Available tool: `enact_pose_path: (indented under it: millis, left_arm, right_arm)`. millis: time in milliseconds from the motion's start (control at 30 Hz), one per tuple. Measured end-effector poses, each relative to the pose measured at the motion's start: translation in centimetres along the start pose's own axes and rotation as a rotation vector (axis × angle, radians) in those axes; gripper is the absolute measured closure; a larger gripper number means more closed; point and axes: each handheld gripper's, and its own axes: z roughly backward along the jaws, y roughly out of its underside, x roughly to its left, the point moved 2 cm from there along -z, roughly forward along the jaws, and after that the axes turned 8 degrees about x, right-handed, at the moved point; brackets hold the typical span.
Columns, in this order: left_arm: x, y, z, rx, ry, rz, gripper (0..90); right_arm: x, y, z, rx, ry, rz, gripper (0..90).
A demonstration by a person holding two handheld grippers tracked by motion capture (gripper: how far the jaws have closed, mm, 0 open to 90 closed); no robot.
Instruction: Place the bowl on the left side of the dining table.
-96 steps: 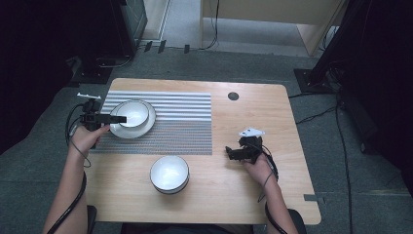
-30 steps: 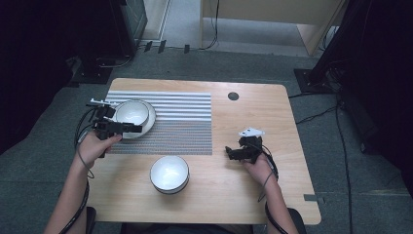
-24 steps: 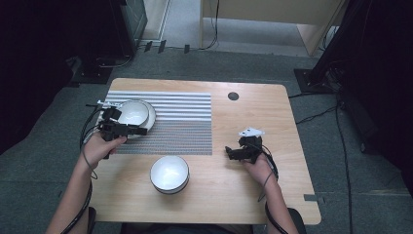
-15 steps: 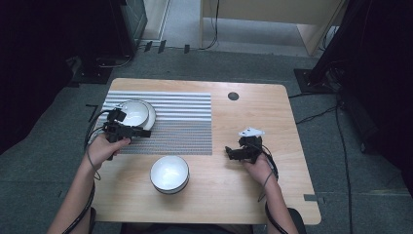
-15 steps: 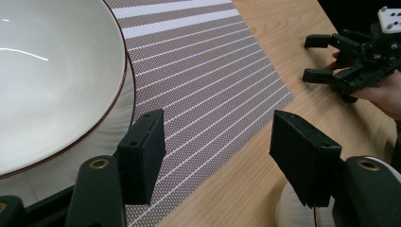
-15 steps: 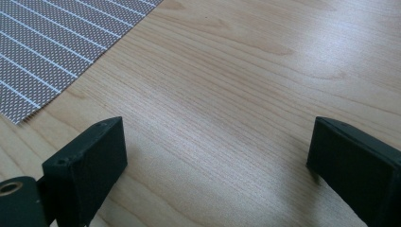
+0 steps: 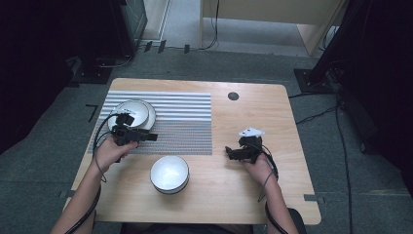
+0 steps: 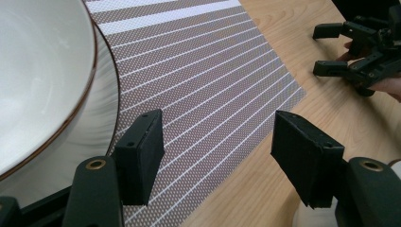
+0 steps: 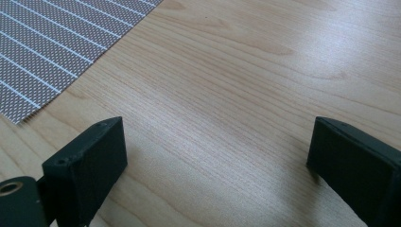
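Judged state of work: a white ceramic bowl with a thin brown rim (image 7: 127, 111) already sits on a white plate (image 7: 150, 116) at the far-left corner of the grey striped woven placemat (image 7: 185, 122). A second white bowl stack (image 7: 169, 174) stands on the bare light wooden table (image 7: 272, 195), off the mat's near edge. My reading: one bowl is placed, and the stack looks like what is left to handle.

Left gripper (image 8: 217, 142): jaws wide apart, nothing between them, touching nothing. The brown-rimmed bowl (image 8: 38, 80) and its plate (image 8: 101, 127) lie just outside the left finger pad (image 8: 142, 151); striped mat runs ahead between the pads, with the mat's corner beyond the right pad. In the high view the left gripper (image 7: 146, 137) hangs over the mat just beside the plate, the bowl stack near it towards the person.

Right gripper (image 9: 213, 165): jaws wide apart, empty, bare wood between the pads, mat edge (image 9: 56, 52) ahead of the left pad. In the high view the right gripper (image 7: 233, 153) sits low over the table, well apart from the stack.
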Motion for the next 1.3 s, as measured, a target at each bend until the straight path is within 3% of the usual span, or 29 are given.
enact_pose_path:
  millis: [200,933,1300]
  left_arm:
    - [-0.2,0.3,-1.1,0.023,-0.002,-0.033,34.3]
    - [0.7,1.3,-4.3,0.06,-0.024,-0.097,34.4]
    - [0.7,1.6,-4.4,0.04,-0.021,-0.117,33.7]
  right_arm:
    - [0.0,0.0,0.0,0.0,0.0,0.0,4.9]
    - [0.0,0.0,0.0,0.0,0.0,0.0,4.9]
    - [0.0,0.0,0.0,0.0,0.0,0.0,4.9]
